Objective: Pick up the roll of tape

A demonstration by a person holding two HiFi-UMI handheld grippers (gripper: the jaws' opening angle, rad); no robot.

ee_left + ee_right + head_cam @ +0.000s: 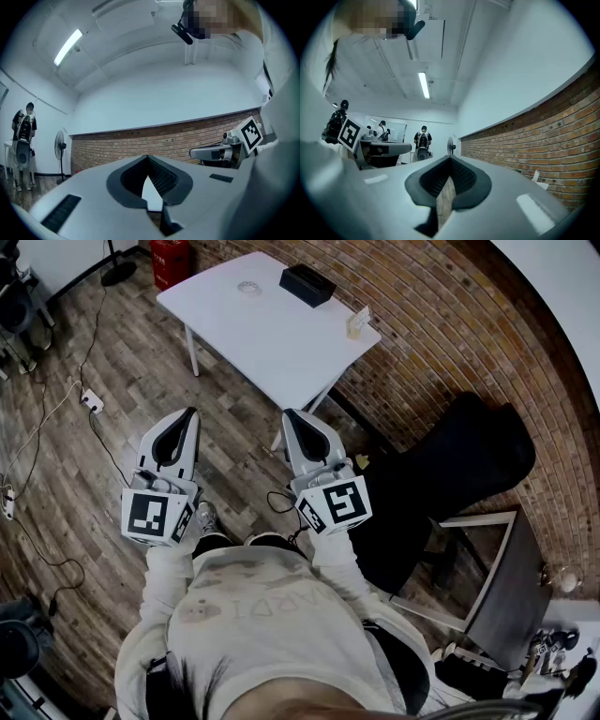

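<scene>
The left gripper (192, 412) and right gripper (286, 414) are held side by side, level, over the wooden floor (84, 474). Each has its jaws brought together at the tips and holds nothing. The roll of tape (248, 287), a clear ring, lies well ahead of both, past their tips, on the far part of the white table (272, 348). A black box (307, 284) sits just to the tape's right. A small pale item (357, 322) stands ahead and right of the right gripper.

Head view looks steeply down from above; both gripper views face level, sharing the brick wall (117, 145).
</scene>
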